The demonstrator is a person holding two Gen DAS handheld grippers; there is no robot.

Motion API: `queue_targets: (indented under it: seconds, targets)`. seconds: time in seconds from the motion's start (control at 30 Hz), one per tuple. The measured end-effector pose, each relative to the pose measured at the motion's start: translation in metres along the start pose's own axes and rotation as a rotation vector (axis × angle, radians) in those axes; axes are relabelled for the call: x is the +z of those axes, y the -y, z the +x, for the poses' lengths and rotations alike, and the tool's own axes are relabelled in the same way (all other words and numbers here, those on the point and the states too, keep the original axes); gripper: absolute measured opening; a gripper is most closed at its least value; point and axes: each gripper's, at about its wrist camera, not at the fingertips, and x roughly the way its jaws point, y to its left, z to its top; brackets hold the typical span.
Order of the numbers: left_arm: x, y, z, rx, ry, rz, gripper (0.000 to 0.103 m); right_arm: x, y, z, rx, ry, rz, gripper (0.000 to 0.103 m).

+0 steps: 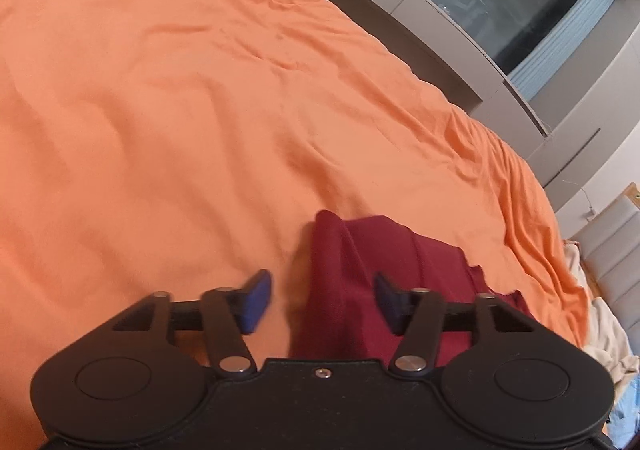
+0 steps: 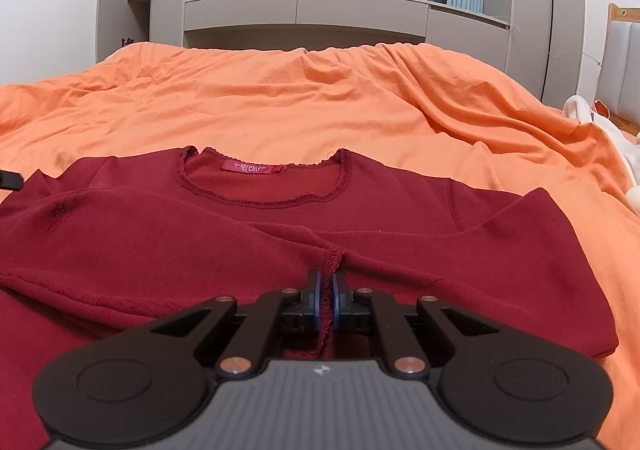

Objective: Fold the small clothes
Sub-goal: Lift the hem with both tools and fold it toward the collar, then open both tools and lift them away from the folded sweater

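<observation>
A: Where is the red shirt [image 2: 280,234]?
B: Low in the frame, on the orange blanket [image 2: 320,97]. Both sleeves look folded in.
A: And the grippers?
B: The right gripper [image 2: 327,290] pinches a cuff. The left gripper [image 1: 320,300] is wide apart, holding nothing. Folding it in half is left.

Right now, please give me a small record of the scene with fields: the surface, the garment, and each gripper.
surface: orange bedsheet, wrinkled
garment: dark red top, lying flat, neckline away from the camera, sleeves folded across the front
left gripper: open, a fold of the top between its jaws, pads not pressing it
right gripper: shut on a hemmed edge of the top
</observation>
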Motion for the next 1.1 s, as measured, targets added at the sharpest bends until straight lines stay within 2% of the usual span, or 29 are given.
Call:
queue_targets:
  seconds: [0.07,0.2,0.37,0.5,0.57,0.63,0.7,0.77,0.87,0.97,1.0,1.03,1.07,1.1]
  targets:
    - [-0.002,0.003,-0.004,-0.016,-0.037,0.017,0.074,0.000,0.001,0.000,0.004,-0.002,0.002,0.010]
    - [-0.013,0.006,-0.008,-0.033,-0.115,0.047,0.072,0.000,0.001,0.002,0.007,-0.006,0.004,0.010]
    - [-0.019,0.009,-0.015,-0.027,-0.199,0.056,0.047,0.000,0.002,0.002,0.008,-0.008,0.012,0.010]
    - [-0.022,0.010,-0.026,0.008,-0.212,0.030,0.021,0.001,0.003,0.002,0.008,-0.007,0.013,0.014]
    - [-0.022,0.011,-0.029,0.035,-0.203,0.012,0.017,0.003,0.007,-0.003,0.024,-0.005,0.027,0.027]
    - [-0.020,0.015,-0.030,0.079,-0.186,0.001,0.014,0.009,0.015,-0.016,0.060,0.003,0.060,0.064]
    - [-0.019,0.022,-0.030,0.138,-0.187,0.003,0.014,0.015,0.020,-0.036,0.099,0.038,0.061,0.071]
    - [-0.017,0.034,-0.031,0.193,-0.182,0.055,0.014,0.022,0.022,-0.055,0.098,0.057,0.032,0.074]
    - [-0.017,0.053,-0.031,0.252,-0.172,0.138,0.015,0.027,0.027,-0.080,0.130,0.055,0.000,0.086]
    - [-0.017,0.062,-0.033,0.283,-0.170,0.172,0.024,0.027,0.034,-0.101,0.155,0.036,-0.047,0.092]
    - [-0.017,0.063,-0.035,0.291,-0.166,0.172,0.032,0.026,0.037,-0.108,0.151,0.030,-0.062,0.094]
    - [-0.018,0.064,-0.039,0.293,-0.160,0.168,0.046,0.024,0.041,-0.115,0.138,0.026,-0.076,0.096]
    - [-0.018,0.065,-0.042,0.289,-0.154,0.163,0.053,0.022,0.045,-0.122,0.126,0.025,-0.082,0.097]
    - [-0.019,0.066,-0.047,0.288,-0.146,0.157,0.067,0.020,0.049,-0.130,0.117,0.023,-0.086,0.100]
